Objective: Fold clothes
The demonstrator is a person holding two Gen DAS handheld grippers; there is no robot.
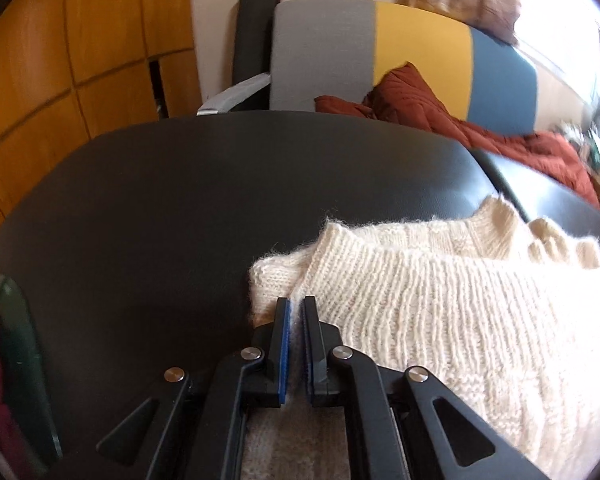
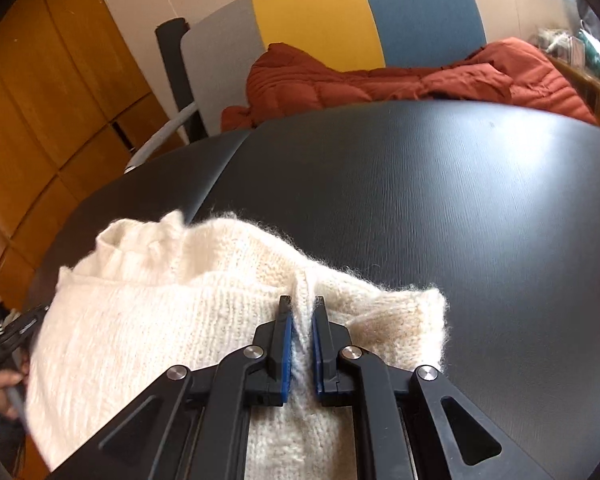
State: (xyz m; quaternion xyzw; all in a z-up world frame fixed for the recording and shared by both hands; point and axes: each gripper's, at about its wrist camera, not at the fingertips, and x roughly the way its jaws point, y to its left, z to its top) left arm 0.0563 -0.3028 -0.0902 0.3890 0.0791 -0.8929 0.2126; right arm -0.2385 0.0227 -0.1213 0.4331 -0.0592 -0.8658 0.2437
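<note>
Tools — left tool (image 1: 296, 304) and right tool (image 2: 302, 302) — both clamp cream sweater (image 2: 148, 312).

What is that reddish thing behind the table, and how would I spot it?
Find the black table; behind it stands a seat back striped grey, yellow and blue. Heaped against it lies a rust-red quilted jacket, unlike the fluffy cream sweater on the table.

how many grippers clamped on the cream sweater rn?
2. The left gripper pinches the cream sweater at its left edge; the right gripper pinches a raised ridge of knit near the right corner, both over the black table.
</note>
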